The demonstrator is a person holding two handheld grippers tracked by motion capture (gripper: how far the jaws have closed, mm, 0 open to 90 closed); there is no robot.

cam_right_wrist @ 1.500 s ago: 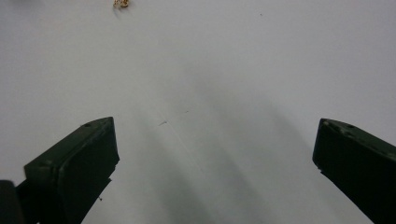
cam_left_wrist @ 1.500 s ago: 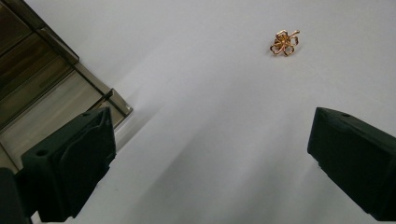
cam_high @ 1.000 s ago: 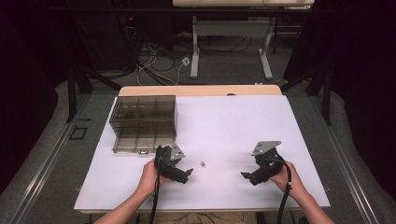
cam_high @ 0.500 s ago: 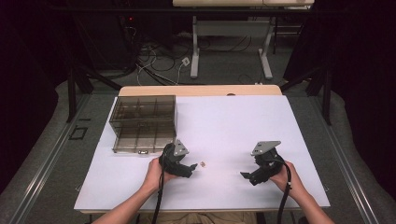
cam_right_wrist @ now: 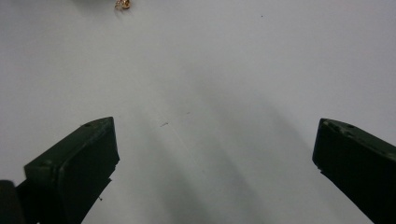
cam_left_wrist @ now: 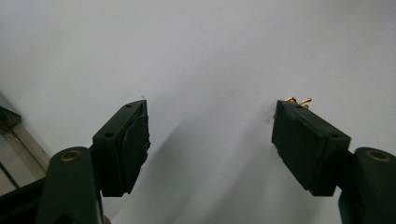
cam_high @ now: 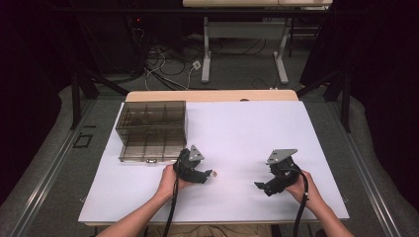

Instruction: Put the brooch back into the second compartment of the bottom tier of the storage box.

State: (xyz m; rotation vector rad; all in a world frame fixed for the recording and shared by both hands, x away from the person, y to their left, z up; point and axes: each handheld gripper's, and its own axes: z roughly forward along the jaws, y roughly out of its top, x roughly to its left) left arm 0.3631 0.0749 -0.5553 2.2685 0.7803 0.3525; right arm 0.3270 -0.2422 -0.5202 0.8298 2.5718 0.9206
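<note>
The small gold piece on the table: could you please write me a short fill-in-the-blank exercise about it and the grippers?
1. The small gold piece lies nearest the ____ gripper.
2. Both that gripper and the right gripper are ____.
3. The compartment box sits on the person's ____ side.

Missing words: left; open; left

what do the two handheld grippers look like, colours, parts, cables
Both are black handheld tools. The left gripper and the right gripper each carry a grey three-cornered plate on top and trail a black cable back along the person's bare forearm; no sleeves show. Up close, the jaws are blocky black pads with small screw holes, fixed to arms with brass-coloured pivots.
</note>
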